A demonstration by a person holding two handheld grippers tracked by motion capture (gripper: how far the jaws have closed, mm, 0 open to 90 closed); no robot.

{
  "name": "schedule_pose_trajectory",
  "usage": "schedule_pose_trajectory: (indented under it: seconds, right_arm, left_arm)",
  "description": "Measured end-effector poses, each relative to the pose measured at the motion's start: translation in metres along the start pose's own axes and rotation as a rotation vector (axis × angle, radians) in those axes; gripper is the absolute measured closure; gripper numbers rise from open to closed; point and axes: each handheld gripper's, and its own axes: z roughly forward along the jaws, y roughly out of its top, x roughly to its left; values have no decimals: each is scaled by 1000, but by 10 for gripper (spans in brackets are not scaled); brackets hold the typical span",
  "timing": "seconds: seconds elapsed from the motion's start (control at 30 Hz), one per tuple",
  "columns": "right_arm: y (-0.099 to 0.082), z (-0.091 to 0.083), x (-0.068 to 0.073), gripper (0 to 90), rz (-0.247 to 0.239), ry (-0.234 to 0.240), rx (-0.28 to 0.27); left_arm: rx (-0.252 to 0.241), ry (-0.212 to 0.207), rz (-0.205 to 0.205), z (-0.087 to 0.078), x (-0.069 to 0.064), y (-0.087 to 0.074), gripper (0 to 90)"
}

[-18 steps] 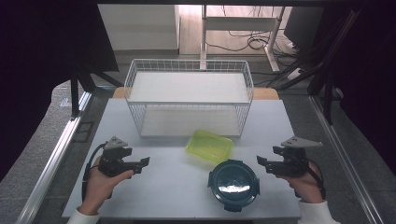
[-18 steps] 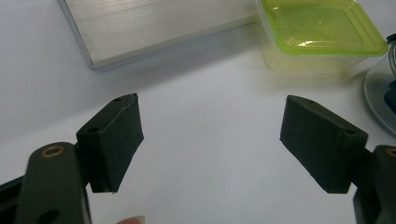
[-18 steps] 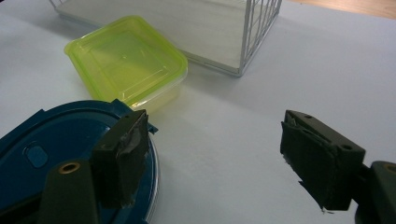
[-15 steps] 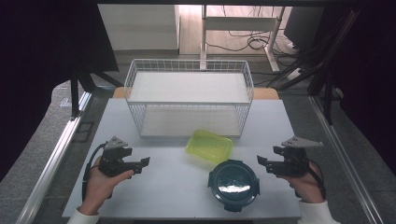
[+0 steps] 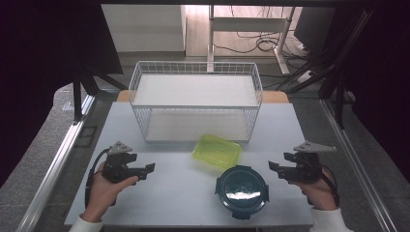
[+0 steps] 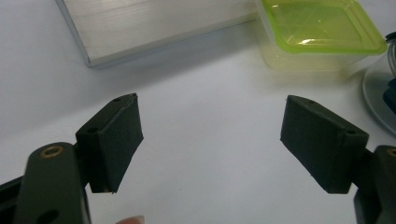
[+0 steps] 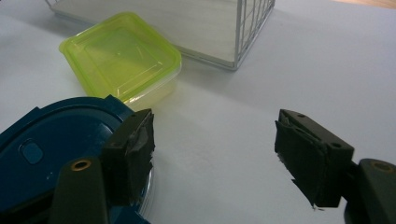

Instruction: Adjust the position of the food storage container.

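Observation:
A yellow-green lidded box (image 5: 217, 151) lies on the white table just in front of the wire basket (image 5: 196, 71). A round dark-blue lidded container (image 5: 241, 191) sits nearer the front edge. My left gripper (image 5: 150, 167) rests low at the left, pointing right, open with nothing between its pads. In the left gripper view the green box (image 6: 317, 28) lies ahead at the upper right. My right gripper (image 5: 273, 165) is at the right, pointing left toward the blue container, open and empty. In the right gripper view the blue container (image 7: 51, 149) is at the lower left, the green box (image 7: 121, 56) beyond it.
The white wire basket (image 7: 252, 28) with a pale board inside takes up the back middle of the table (image 5: 183, 203). Metal rails run along both table sides. A desk frame and cables stand on the floor behind.

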Motion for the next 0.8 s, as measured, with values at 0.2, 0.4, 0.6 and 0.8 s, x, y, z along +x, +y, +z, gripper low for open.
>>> schedule_pose_trajectory:
  seconds: [0.2,0.4,0.6,0.8]
  right_arm:
    - [-2,1,-5,317,13,8,14]
    - [-6,-1,-9,391,19,18,39]
    - [-10,-1,-12,439,36,12,68]
    - [-13,1,-10,489,32,15,111]
  left_arm:
    - [14,1,-3,4,1,-1,201]
    - [15,-4,4,6,0,0,201]
    - [20,-1,2,6,-1,-1,199]
    - [25,-5,5,7,-3,-3,197]
